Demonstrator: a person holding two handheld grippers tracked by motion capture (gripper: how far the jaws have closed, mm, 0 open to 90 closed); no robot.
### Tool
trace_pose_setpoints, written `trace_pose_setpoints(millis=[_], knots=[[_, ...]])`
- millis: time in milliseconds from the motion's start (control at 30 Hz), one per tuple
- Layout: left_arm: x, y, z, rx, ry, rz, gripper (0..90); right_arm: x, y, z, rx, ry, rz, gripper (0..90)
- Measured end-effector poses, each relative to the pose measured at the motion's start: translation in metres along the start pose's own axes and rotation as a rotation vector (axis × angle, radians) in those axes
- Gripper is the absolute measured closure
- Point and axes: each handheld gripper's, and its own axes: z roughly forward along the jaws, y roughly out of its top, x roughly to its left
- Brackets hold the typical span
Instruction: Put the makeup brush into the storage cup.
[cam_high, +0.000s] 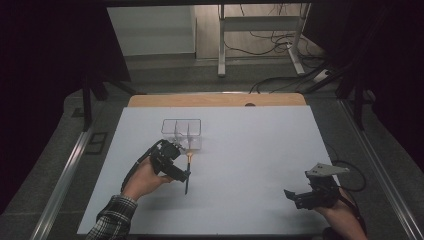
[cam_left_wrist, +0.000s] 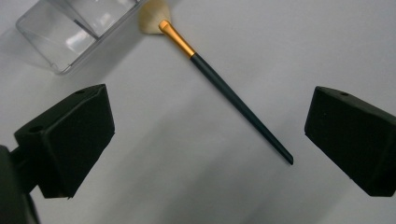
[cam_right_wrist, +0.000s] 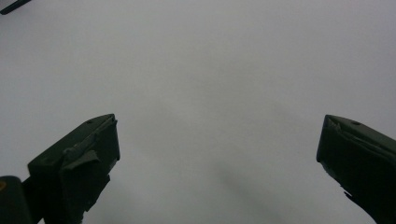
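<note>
A makeup brush (cam_high: 188, 171) with a black handle, gold ferrule and cream bristles lies flat on the white table (cam_high: 240, 150). Its bristles touch the near side of a clear plastic divided box (cam_high: 181, 131). My left gripper (cam_high: 181, 173) hovers over the handle, open. In the left gripper view the brush (cam_left_wrist: 224, 88) runs diagonally between the spread jaws of that gripper (cam_left_wrist: 208, 116), untouched, with the box (cam_left_wrist: 70, 32) at the upper left. At the table's near right my right gripper (cam_high: 295, 197) is open over bare surface, its jaws (cam_right_wrist: 219, 135) wide apart.
The box's compartments look empty. A wooden strip (cam_high: 215, 100) borders the table's far edge. Beyond it are a metal stand (cam_high: 260, 30) and cables on the floor. Metal rails run along both sides of the table.
</note>
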Motion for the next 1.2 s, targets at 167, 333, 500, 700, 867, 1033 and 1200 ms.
trace_pose_setpoints(millis=[167, 333, 500, 700, 867, 1033, 1200], knots=[[-0.001, 0.006, 0.003, 0.023, 0.002, 0.015, 2.1, 0.000, 0.000, 0.000, -0.001, 0.000, 0.000, 0.0], [-0.003, 0.013, 0.006, 0.034, 0.002, 0.016, 2.1, 0.000, 0.000, 0.000, -0.001, 0.000, 0.001, 0.0], [-0.005, 0.020, 0.008, 0.041, 0.010, 0.022, 2.2, 0.000, 0.000, 0.000, 0.000, 0.001, 0.002, 0.0], [-0.008, 0.024, 0.011, 0.038, 0.005, 0.020, 2.3, -0.001, 0.000, 0.000, -0.001, 0.000, 0.002, 0.0], [-0.007, 0.023, 0.015, 0.048, 0.003, 0.017, 2.3, -0.001, 0.000, 0.000, -0.001, 0.000, -0.001, 0.0], [-0.006, 0.022, 0.019, 0.054, 0.005, 0.011, 2.4, -0.001, 0.000, 0.000, -0.001, 0.000, 0.004, 0.0], [-0.008, 0.020, 0.024, 0.065, -0.001, 0.011, 2.1, -0.001, 0.000, 0.000, -0.001, 0.000, 0.002, 0.0]])
